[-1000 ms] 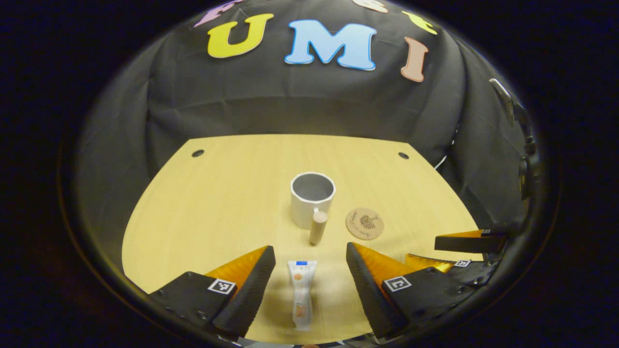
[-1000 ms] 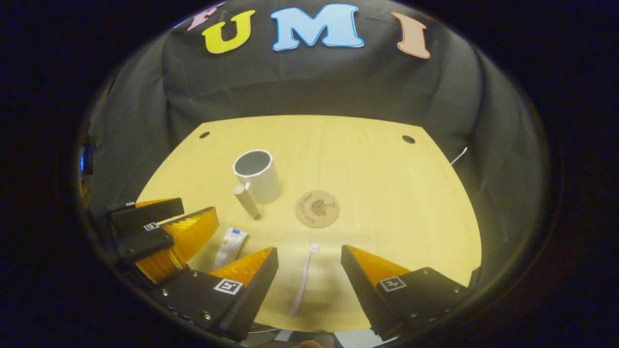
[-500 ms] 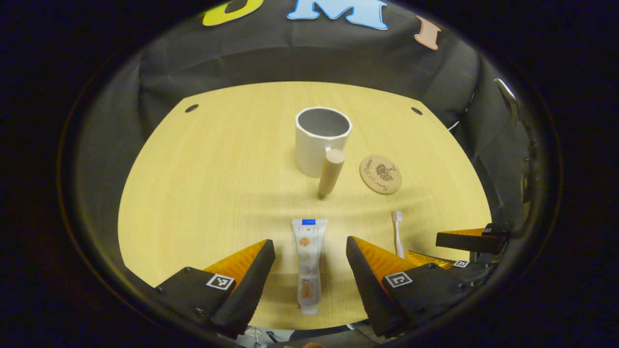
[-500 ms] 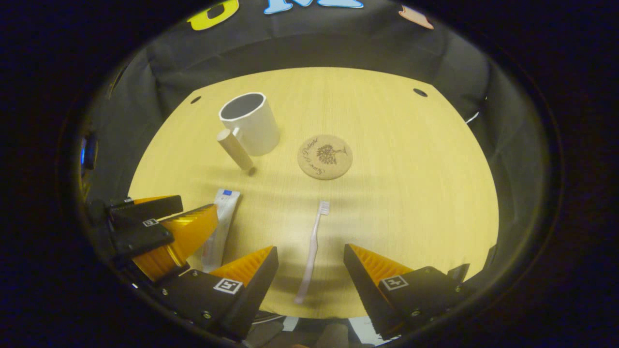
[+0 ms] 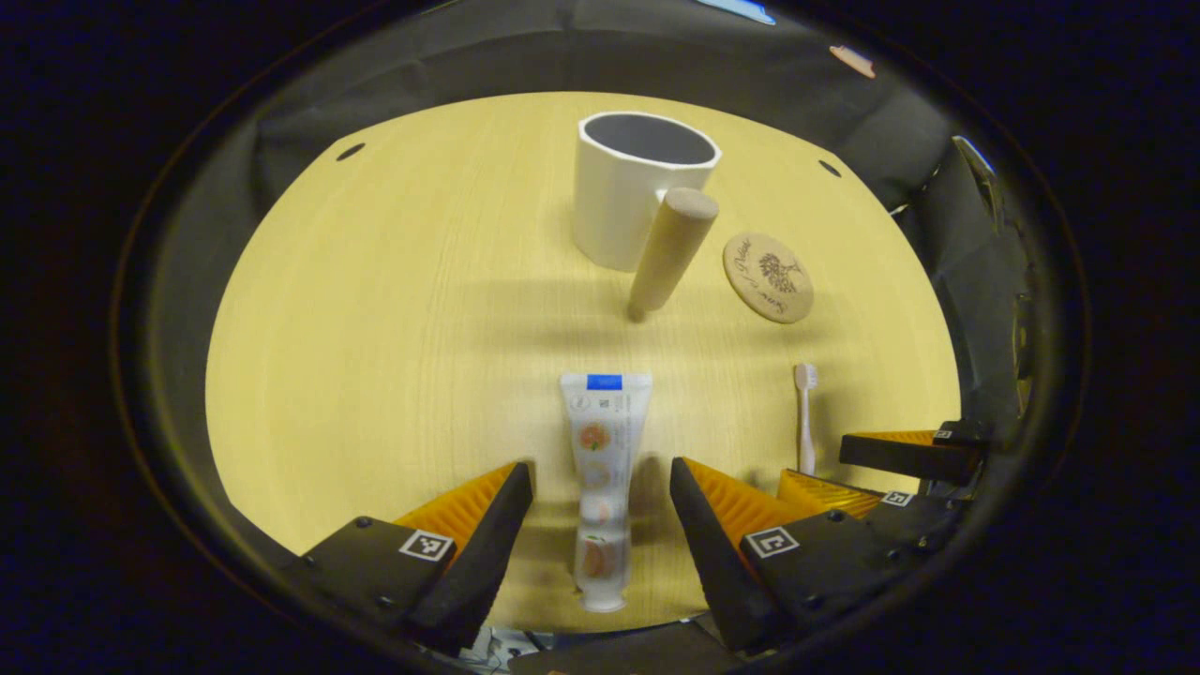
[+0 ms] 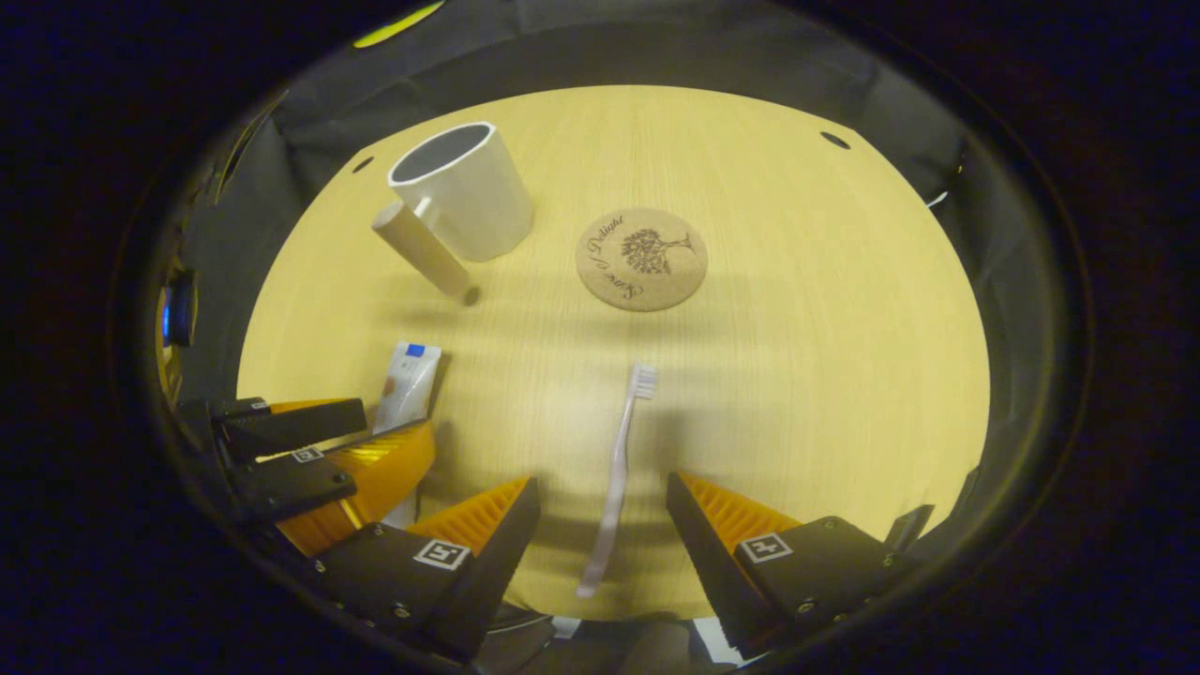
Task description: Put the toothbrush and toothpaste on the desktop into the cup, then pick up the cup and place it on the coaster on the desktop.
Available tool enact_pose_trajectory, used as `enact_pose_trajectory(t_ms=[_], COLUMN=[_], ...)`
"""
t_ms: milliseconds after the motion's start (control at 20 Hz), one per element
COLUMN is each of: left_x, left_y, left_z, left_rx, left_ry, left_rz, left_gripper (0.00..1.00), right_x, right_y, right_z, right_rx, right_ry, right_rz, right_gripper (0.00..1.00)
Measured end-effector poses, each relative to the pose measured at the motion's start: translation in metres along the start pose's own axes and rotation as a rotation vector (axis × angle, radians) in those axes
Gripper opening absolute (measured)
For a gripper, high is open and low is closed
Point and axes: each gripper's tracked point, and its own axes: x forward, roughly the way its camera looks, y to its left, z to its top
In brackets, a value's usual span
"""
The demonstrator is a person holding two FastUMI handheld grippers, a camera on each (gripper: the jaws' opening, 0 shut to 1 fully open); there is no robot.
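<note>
A white toothpaste tube (image 5: 597, 469) lies flat on the wooden desktop (image 5: 394, 309), lengthwise between the fingers of my open left gripper (image 5: 598, 483). A pale toothbrush (image 6: 619, 459) lies between the fingers of my open right gripper (image 6: 600, 492), bristles pointing away. Farther back stands a white cup (image 5: 637, 187) with a wooden handle (image 5: 667, 253) sticking out toward me. A round cork coaster (image 5: 768, 278) lies to the right of the cup. In the right gripper view the cup (image 6: 464, 192), coaster (image 6: 641, 259), toothpaste tube (image 6: 405, 384) and left gripper (image 6: 328, 450) show at the left.
The desktop (image 6: 797, 356) has small dark holes (image 5: 350, 151) near its far corners. Black cloth hangs behind and around it. My right gripper (image 5: 877, 473) sits low at the right in the left gripper view, next to the toothbrush (image 5: 804, 412).
Both grippers have moved forward and tilted down over the desktop. The toothpaste tube and the toothbrush now lie farther in between their fingers. Cup and coaster look nearer.
</note>
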Motion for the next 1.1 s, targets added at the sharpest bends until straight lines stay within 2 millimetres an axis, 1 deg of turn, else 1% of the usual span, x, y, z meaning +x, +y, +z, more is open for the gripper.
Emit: enact_pose_trajectory(t_ms=[50, 200, 250, 300, 350, 400, 550, 650, 700, 750, 800, 850, 950, 1000, 1050, 1100], left_x=[0.003, 0.009, 0.010, 0.010, 0.011, 0.012, 0.013, 0.013, 0.014, 0.012, 0.010, 0.012, 0.012, 0.011, 0.011, 0.012], left_y=[-0.002, -0.002, -0.001, -0.001, -0.001, -0.001, 0.003, 0.004, 0.004, 0.007, 0.006, 0.005, 0.005, 0.006, 0.005, 0.005], left_z=[-0.003, -0.012, -0.014, -0.011, -0.009, -0.009, -0.008, -0.008, -0.008, -0.008, -0.006, -0.008, -0.008, -0.009, -0.010, -0.009], left_rx=[0.009, 0.021, 0.023, 0.027, 0.033, 0.039, 0.039, 0.033, 0.033, 0.038, 0.018, 0.028, 0.026, 0.030, 0.034, 0.031], left_ry=[0.013, 0.050, 0.053, 0.049, 0.046, 0.048, 0.045, 0.041, 0.038, 0.034, 0.034, 0.032, 0.025, 0.023, 0.022, 0.018], left_rz=[-0.001, -0.004, 0.001, 0.001, 0.004, 0.005, 0.017, 0.014, 0.010, 0.025, 0.015, 0.016, 0.021, 0.015, 0.009, 0.005], left_gripper=[0.96, 0.97, 0.92, 0.87, 0.87, 0.80, 0.63, 0.51, 0.43, 0.43, 0.41, 0.39, 0.35, 0.32, 0.32, 0.32], right_x=[0.002, 0.009, 0.010, 0.013, 0.013, 0.013, 0.016, 0.013, 0.013, 0.018, 0.013, 0.011, 0.012, 0.013, 0.011, 0.010], right_y=[0.000, 0.000, -0.001, -0.001, 0.001, -0.002, -0.004, -0.007, -0.008, -0.014, -0.011, -0.012, -0.012, -0.011, -0.009, -0.010], right_z=[-0.001, -0.005, -0.005, -0.007, -0.009, -0.009, -0.010, -0.019, -0.018, -0.019, -0.020, -0.019, -0.022, -0.019, -0.020, -0.023], right_rx=[-0.003, -0.006, -0.008, 0.000, 0.008, 0.002, -0.006, -0.009, -0.015, 0.005, 0.015, 0.021, 0.034, 0.036, 0.079, 0.075], right_ry=[0.009, 0.033, 0.035, 0.041, 0.053, 0.052, 0.057, 0.094, 0.085, 0.078, 0.091, 0.092, 0.092, 0.081, 0.075, 0.091], right_rz=[-0.001, -0.004, -0.009, -0.009, 0.000, -0.010, -0.024, -0.023, -0.030, -0.055, -0.041, -0.032, -0.020, -0.015, -0.006, 0.007], right_gripper=[0.85, 0.83, 0.83, 0.77, 0.70, 0.71, 0.71, 0.42, 0.44, 0.42, 0.31, 0.24, 0.23, 0.24, 0.16, 0.09])
